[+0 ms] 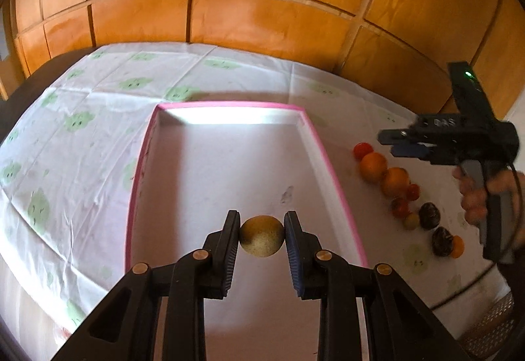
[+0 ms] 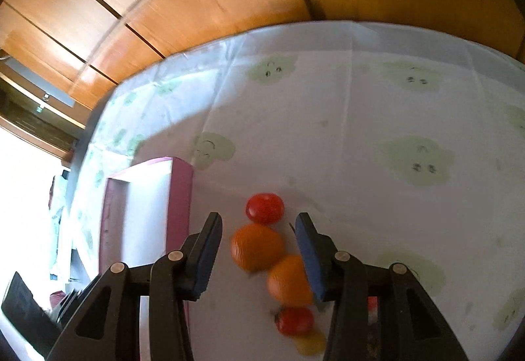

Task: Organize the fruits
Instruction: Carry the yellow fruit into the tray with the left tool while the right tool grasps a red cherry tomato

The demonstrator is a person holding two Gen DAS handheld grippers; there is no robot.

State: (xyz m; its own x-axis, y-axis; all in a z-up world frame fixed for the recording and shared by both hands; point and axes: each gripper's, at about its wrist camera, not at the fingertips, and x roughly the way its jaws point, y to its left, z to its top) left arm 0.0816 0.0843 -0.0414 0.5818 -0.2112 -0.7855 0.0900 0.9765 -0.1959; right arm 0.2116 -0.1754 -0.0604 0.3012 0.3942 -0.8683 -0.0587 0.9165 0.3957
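Wood panelling behind a clothed table (image 1: 98, 118). Left hand-held gripper (image 1: 262, 238) pinches a yellow fruit (image 1: 262, 235) over the tray (image 1: 328, 157); round fruit may roll when dropped. Right hand-held gripper (image 2: 259, 254), part-open and empty, could scatter the oranges (image 2: 257, 246).

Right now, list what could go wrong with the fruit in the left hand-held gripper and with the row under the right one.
1. The yellow-green fruit is pinched only at its sides by the left hand-held gripper above the pink-rimmed box; it could slip and roll.
2. The oranges and tomatoes touch in a row, so the open right hand-held gripper may nudge neighbours away.
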